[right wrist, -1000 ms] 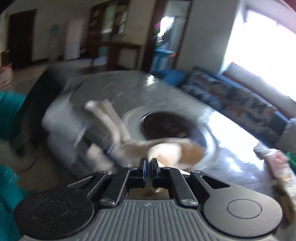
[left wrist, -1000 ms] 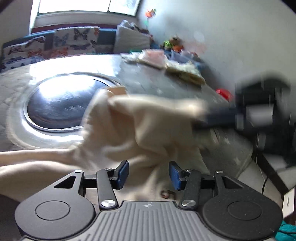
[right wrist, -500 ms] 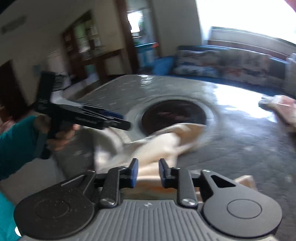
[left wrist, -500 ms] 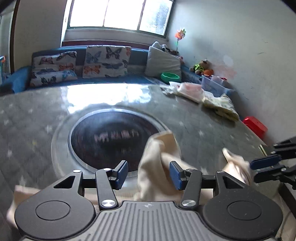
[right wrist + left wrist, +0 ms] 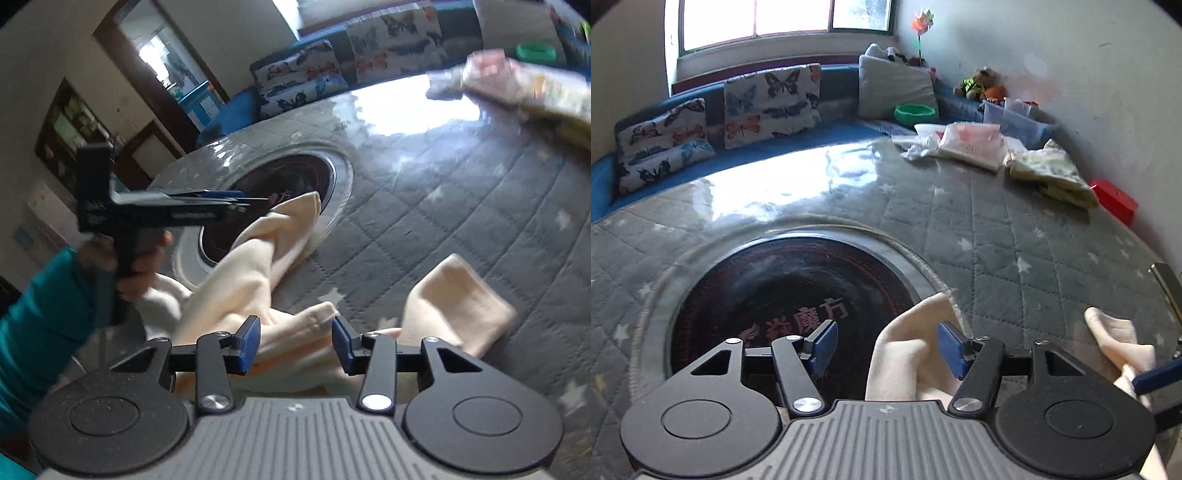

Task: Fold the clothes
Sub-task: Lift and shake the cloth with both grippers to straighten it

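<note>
A cream garment [image 5: 255,280] lies crumpled on the grey quilted table cover, one corner reaching onto the dark round glass inset. In the left wrist view the garment [image 5: 908,358] rises between and beside my open left gripper [image 5: 886,343], against its right finger. My right gripper [image 5: 295,341] is open just above a bunched fold of the cloth, with nothing gripped. The left gripper also shows from the side in the right wrist view [image 5: 255,201], held over the cloth's far corner. A tip of the right gripper [image 5: 1160,374] shows at the left wrist view's right edge.
The round table [image 5: 1015,236] has a dark glass centre [image 5: 783,288]. Folded clothes and bags [image 5: 975,144] lie at its far right edge, with a red box [image 5: 1113,201] beyond. A blue sofa with butterfly cushions [image 5: 772,103] stands behind.
My right gripper has opened and let the cream garment drop onto the table. Both grippers have swung back; the garment has settled crumpled near the table's front edge.
</note>
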`<state>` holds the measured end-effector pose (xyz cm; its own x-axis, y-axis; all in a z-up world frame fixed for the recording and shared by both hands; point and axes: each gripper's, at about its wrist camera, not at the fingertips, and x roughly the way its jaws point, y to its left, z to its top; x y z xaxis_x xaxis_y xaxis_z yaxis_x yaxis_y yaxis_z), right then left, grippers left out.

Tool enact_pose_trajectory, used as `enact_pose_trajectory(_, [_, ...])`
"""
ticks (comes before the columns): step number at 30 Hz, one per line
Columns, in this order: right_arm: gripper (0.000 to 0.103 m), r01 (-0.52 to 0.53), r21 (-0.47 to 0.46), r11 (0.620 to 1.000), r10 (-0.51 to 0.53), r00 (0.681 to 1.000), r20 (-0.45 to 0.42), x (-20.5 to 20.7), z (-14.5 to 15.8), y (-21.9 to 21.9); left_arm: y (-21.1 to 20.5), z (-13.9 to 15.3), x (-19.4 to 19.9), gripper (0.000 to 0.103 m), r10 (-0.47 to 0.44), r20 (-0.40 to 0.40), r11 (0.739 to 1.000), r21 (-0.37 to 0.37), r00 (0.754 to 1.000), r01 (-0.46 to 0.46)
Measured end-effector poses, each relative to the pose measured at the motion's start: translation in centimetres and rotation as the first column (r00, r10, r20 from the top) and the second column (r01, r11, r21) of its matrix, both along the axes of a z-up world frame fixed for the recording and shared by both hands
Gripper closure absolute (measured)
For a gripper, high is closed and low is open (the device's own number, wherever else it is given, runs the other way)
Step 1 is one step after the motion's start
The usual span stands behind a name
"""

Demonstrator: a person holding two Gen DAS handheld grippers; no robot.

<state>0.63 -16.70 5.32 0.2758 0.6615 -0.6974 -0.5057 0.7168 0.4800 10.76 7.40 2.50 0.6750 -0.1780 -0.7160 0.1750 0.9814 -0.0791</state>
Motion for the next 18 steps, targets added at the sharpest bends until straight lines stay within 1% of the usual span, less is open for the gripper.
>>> enact_pose_trajectory(3, [0.063,-0.021,-0.014,1.000,0.021,1.000,-0.014,0.3,-0.4,1.2,-0.2,-0.8,0.9,0.039,-0.024,-0.004,1.000,-0.014,1.000,0.024])
enact_pose_trajectory(5, [0.084,-0.051,-0.035,0.998,0.051,0.999,-0.007,0.3,-0.3,1.7,-0.5,-1.1,1.2,0.039,-0.057,-0.009,0.998,-0.024,0.998,0.057])
enact_pose_trajectory(6, [0.085,-0.064,-0.049,0.997,0.064,0.998,0.006,0.2,-0.1,1.9,-0.7,-1.2,1.4,0.039,-0.075,-0.012,0.997,-0.024,0.997,0.075])
enact_pose_trajectory(8, [0.094,-0.085,-0.074,0.994,0.088,0.995,0.041,0.0,0.4,2.3,-1.3,-1.4,1.7,0.039,-0.101,-0.015,0.995,-0.013,0.995,0.101])
enact_pose_trajectory(10, [0.096,-0.100,-0.102,0.990,0.109,0.990,0.092,0.1,1.4,2.7,-1.6,-1.7,2.0,0.042,-0.120,-0.019,0.993,-0.021,0.993,0.119])
enact_pose_trajectory(11, [0.097,-0.102,-0.116,0.988,0.116,0.986,0.119,0.1,1.9,2.8,-1.6,-1.9,2.2,0.053,-0.129,-0.022,0.991,-0.031,0.991,0.128])
enact_pose_trajectory(12, [0.098,-0.104,-0.130,0.986,0.122,0.982,0.145,0.2,2.3,3.0,-1.6,-2.1,2.3,0.068,-0.137,-0.028,0.990,-0.041,0.990,0.136])
enact_pose_trajectory(13, [0.099,-0.103,-0.145,0.984,0.128,0.977,0.171,0.3,2.7,3.1,-1.7,-2.2,2.3,0.074,-0.142,-0.031,0.989,-0.042,0.989,0.141])
enact_pose_trajectory(14, [0.100,-0.101,-0.155,0.983,0.130,0.973,0.188,0.4,3.0,3.2,-1.7,-2.4,2.2,0.084,-0.146,-0.033,0.989,-0.038,0.989,0.145])
enact_pose_trajectory(15, [0.100,-0.097,-0.171,0.980,0.134,0.966,0.219,0.7,3.6,3.5,-1.6,-2.4,2.1,0.089,-0.137,-0.028,0.990,-0.031,0.990,0.136])
enact_pose_trajectory(18, [0.101,-0.076,-0.209,0.975,0.140,0.939,0.314,1.8,5.0,4.1,-0.7,-1.9,1.6,0.093,-0.080,0.005,0.997,-0.010,0.997,0.080])
